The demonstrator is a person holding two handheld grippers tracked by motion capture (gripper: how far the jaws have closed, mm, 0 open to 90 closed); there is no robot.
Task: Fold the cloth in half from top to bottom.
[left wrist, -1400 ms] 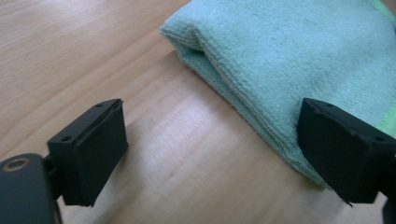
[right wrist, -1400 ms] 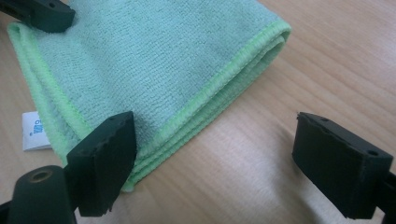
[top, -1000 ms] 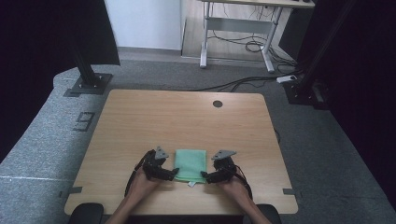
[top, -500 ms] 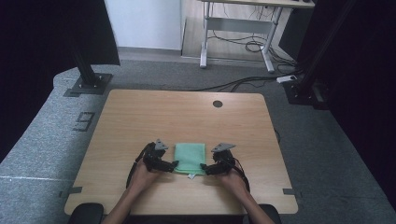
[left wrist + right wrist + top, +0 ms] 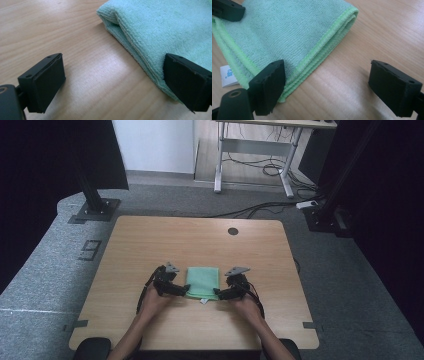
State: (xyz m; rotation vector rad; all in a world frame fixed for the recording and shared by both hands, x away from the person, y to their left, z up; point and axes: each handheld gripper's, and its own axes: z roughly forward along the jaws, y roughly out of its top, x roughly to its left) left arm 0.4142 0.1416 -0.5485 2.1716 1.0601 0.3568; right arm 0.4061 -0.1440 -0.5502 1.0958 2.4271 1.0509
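Change: since the earlier high views had both hands nearer the bottom edge, I read the two hand-held grippers as having crept forward along the cloth's flanks; the folded green cloth [image 5: 203, 281] itself has shifted a little up the surface [image 5: 150, 240] with them
Meaning for the work: I judge the fold is made and I am squaring or nudging the stack rather than lifting it; no corner is pinched yet
Cloth: folded into a tidy rectangle, lying flat near the front middle of the surface; a small white label [image 5: 228, 75] pokes out at its near edge; its layered hems show bright green in the right gripper view
Left hand-held gripper [image 5: 181, 290]: jaws wide; in its own view one jaw stands over bare wood and the other sits at the cloth's folded edge; nothing is clamped
Right hand-held gripper [image 5: 223, 293]: jaws wide as well; one jaw rests by the hemmed corner, the other is off over bare wood; it holds nothing
Containers: I see no box, tray or bin on the surface, so there are no contents to report; a round cable hole [image 5: 233, 231] sits near the far edge, well apart from the cloth
Next: I expect either a closing pinch on both sides or a further push; the loose layers could slide apart
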